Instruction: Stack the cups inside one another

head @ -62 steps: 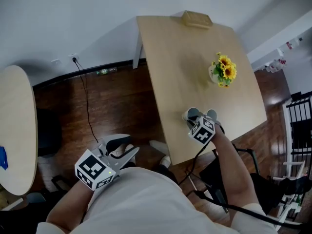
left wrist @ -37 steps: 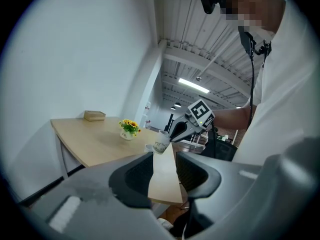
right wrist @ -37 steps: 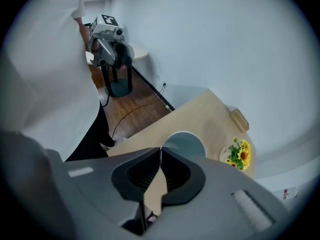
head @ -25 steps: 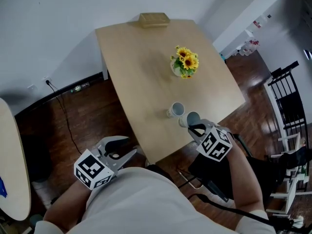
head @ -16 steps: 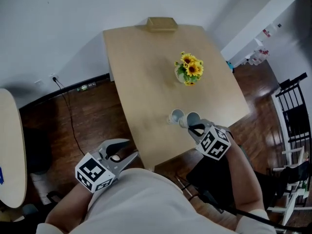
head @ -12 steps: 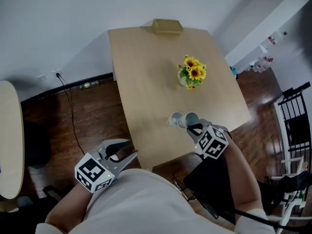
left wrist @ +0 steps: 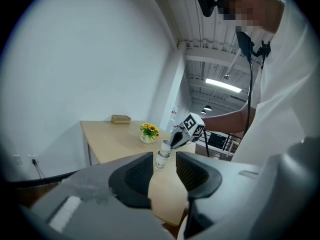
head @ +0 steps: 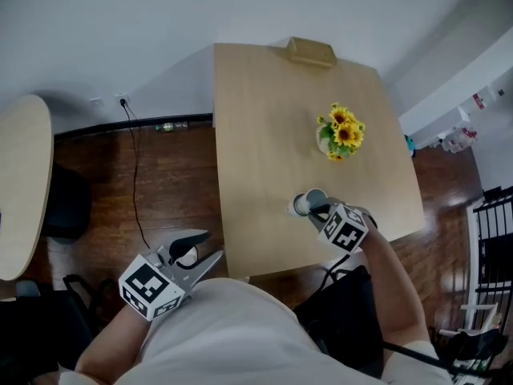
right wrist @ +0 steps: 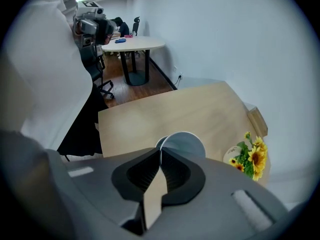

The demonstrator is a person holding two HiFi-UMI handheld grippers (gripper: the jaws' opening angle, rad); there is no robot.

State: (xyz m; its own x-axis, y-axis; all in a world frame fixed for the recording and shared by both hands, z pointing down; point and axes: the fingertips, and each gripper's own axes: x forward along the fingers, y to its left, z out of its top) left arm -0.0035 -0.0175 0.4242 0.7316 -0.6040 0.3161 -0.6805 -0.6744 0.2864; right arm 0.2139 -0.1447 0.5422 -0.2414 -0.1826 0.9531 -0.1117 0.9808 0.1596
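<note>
The right gripper (head: 316, 208) is closed on the rim of one cup (right wrist: 184, 143) and holds it tilted, with its bottom at the mouth of the second cup (left wrist: 160, 161). The second cup stands upright on the surface (head: 264, 119), near its front edge. The left gripper (head: 195, 253) has its jaws apart with nothing between them, off the surface and well apart from the cups.

A pale upper cup (left wrist: 166, 147), mouth up, is held just over a lower cup (left wrist: 160, 161) standing near the sunflowers (left wrist: 148, 130).

Lower cup (right wrist: 158, 143) — nearly all hidden behind the held cup (right wrist: 185, 145).
</note>
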